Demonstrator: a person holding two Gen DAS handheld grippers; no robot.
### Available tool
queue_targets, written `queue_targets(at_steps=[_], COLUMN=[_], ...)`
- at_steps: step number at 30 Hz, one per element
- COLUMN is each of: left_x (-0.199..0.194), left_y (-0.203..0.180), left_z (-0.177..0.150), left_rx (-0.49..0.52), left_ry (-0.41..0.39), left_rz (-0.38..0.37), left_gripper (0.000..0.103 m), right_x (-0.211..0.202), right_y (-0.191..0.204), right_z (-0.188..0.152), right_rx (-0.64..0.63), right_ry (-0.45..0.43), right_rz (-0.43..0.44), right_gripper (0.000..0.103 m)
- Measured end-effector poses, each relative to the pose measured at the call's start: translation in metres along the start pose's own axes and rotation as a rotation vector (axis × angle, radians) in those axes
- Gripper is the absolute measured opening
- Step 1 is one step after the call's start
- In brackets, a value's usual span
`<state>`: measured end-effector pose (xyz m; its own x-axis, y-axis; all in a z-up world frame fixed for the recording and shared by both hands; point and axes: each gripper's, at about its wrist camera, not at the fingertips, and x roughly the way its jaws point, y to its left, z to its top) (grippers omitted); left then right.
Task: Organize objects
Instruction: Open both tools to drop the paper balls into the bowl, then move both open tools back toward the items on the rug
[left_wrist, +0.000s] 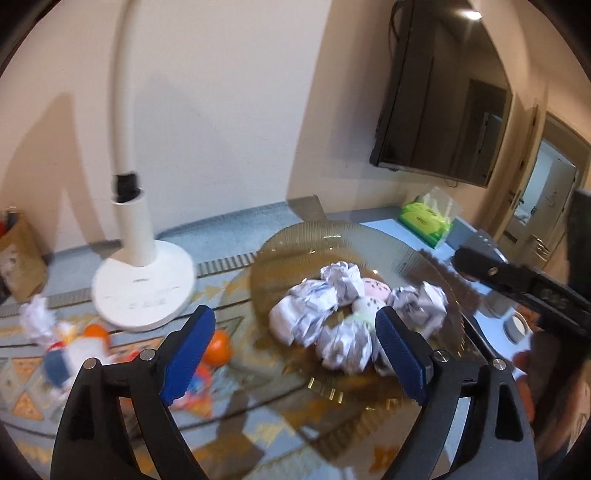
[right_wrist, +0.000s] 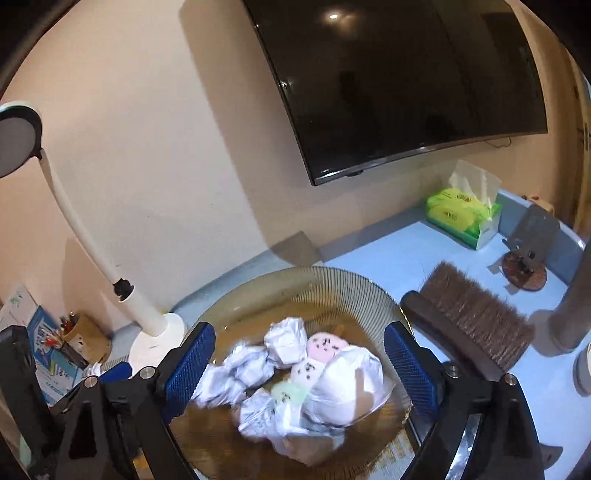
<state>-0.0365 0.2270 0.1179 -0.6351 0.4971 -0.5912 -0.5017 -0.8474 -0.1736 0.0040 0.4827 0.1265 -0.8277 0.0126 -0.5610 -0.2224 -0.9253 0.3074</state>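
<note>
Both grippers, left (left_wrist: 295, 354) and right (right_wrist: 299, 363), jaws released and empty over the ribbed glass plate (right_wrist: 354, 286) holding crumpled paper balls (right_wrist: 286, 341): light, crushable, pinch mid-ball; plate's fragile and slick, grab its rim.

Left tool (left_wrist: 295, 347) is angled downward above the near rim of the glass bowl (left_wrist: 280, 240), jaws spread, nothing gripped. Right tool (right_wrist: 299, 363) is likewise angled downward over the bowl, jaws spread and empty.
</note>
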Motion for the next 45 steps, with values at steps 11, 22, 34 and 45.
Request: queue_targets(at_steps=[11, 22, 34, 45], left_x=[-0.235, -0.162, -0.109, -0.112], left_y=[0.080, 0.169, 0.227, 0.254], left_z=[-0.038, -0.112, -0.157, -0.174], left_rx=[-0.099, -0.214, -0.488, -0.688], left_ry=[-0.350, -0.163, -0.029, -0.031], left_rz=[0.104, 0.339, 0.217, 0.019], left_gripper=[0.103, 0.102, 0.102, 0.102], right_x=[-0.046, 0.004, 0.019, 0.018], right_y=[0.107, 0.190, 0.200, 0.206], right_z=[-0.076, -0.185, -0.207, -0.214], right_rx=[-0.223, -0.452, -0.554, -0.605], right_ry=[0.101, 0.148, 0.150, 0.142], right_rz=[0.242, 0.182, 0.061, 0.034], right_gripper=[0.101, 0.101, 0.101, 0.101])
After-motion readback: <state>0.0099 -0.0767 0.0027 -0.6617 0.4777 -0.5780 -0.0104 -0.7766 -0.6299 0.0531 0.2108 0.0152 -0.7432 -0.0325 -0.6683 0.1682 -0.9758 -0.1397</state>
